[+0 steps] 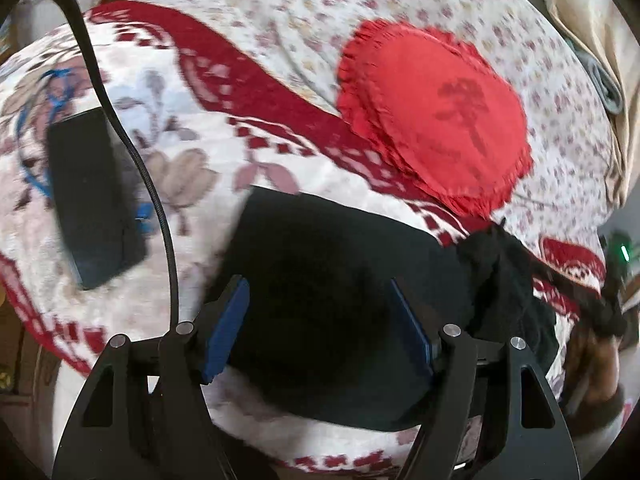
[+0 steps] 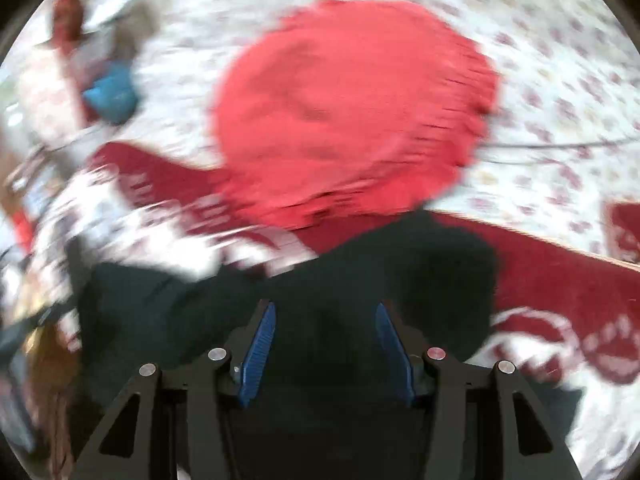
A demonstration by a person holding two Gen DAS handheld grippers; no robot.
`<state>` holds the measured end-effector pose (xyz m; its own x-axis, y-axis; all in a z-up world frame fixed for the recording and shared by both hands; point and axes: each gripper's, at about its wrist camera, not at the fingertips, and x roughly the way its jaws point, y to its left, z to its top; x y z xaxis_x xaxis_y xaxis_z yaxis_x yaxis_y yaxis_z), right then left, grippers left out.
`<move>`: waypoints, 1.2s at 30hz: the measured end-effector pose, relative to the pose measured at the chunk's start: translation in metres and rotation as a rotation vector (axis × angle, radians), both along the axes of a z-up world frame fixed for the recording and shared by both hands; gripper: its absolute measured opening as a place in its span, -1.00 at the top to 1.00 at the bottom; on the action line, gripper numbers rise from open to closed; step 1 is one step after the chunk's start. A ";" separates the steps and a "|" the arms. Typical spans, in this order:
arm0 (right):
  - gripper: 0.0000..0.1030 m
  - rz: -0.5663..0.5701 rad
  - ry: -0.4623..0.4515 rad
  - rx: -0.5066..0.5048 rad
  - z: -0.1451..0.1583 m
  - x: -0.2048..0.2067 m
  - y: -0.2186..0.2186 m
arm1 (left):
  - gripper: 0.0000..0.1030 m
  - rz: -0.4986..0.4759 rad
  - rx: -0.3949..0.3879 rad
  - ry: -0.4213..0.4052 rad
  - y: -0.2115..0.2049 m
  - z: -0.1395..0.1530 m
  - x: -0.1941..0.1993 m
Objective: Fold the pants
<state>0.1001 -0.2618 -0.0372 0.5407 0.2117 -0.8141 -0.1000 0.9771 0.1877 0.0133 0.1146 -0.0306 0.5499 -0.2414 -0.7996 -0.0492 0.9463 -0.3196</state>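
Observation:
The black pants [image 1: 336,276] lie folded in a flat block on a red and white patterned blanket [image 1: 208,148]. A crumpled black end [image 1: 504,280] sticks out at their right side. My left gripper [image 1: 320,288] is open, with its blue pads [image 1: 228,328] spread just above the folded block. In the blurred right wrist view the pants [image 2: 400,272] spread across the lower frame. My right gripper [image 2: 326,312] is open over them, holding nothing.
A red heart-shaped cushion [image 1: 432,116] lies behind the pants; it also shows in the right wrist view [image 2: 348,108]. A black flat box [image 1: 92,196] with a blue cord and a black cable [image 1: 136,160] lies at the left. The floral bedsheet [image 1: 304,8] stretches beyond.

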 end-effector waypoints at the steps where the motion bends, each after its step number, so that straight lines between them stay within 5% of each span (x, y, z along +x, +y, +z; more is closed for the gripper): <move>1: 0.01 -0.034 0.018 -0.002 -0.003 0.015 -0.009 | -0.38 -0.018 0.002 0.002 -0.009 -0.002 0.002; 10: -0.30 -0.084 0.148 -0.100 -0.054 0.099 -0.010 | -0.38 -0.094 -0.005 0.058 -0.050 -0.019 0.016; 12: 0.11 -0.051 0.085 -0.134 -0.054 0.098 -0.009 | -0.38 -0.090 -0.002 0.064 -0.050 -0.019 0.017; 13: 0.62 -0.032 0.090 -0.097 -0.052 0.097 -0.011 | -0.38 -0.090 -0.001 0.065 -0.050 -0.019 0.017; 16: 0.83 -0.013 0.034 -0.014 -0.021 0.075 -0.028 | -0.38 -0.086 0.003 0.070 -0.047 -0.018 0.017; 23: 0.83 -0.042 -0.156 0.091 0.061 -0.067 -0.102 | -0.38 -0.067 -0.026 0.069 -0.041 -0.018 0.013; 26: 0.83 -0.063 -0.095 0.152 0.049 -0.122 -0.132 | -0.38 -0.071 -0.022 0.076 -0.043 -0.019 0.011; 31: 0.73 -0.065 0.156 0.047 -0.017 -0.156 -0.145 | -0.38 -0.059 -0.014 0.081 -0.043 -0.018 0.009; 36: 0.19 -0.121 0.099 0.097 -0.006 -0.167 -0.163 | -0.38 -0.036 -0.006 0.076 -0.036 -0.011 0.007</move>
<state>-0.0670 -0.4243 -0.0434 0.4847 0.2305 -0.8437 0.0405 0.9577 0.2849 0.0202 0.0787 -0.0420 0.4786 -0.2652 -0.8370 -0.0393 0.9458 -0.3222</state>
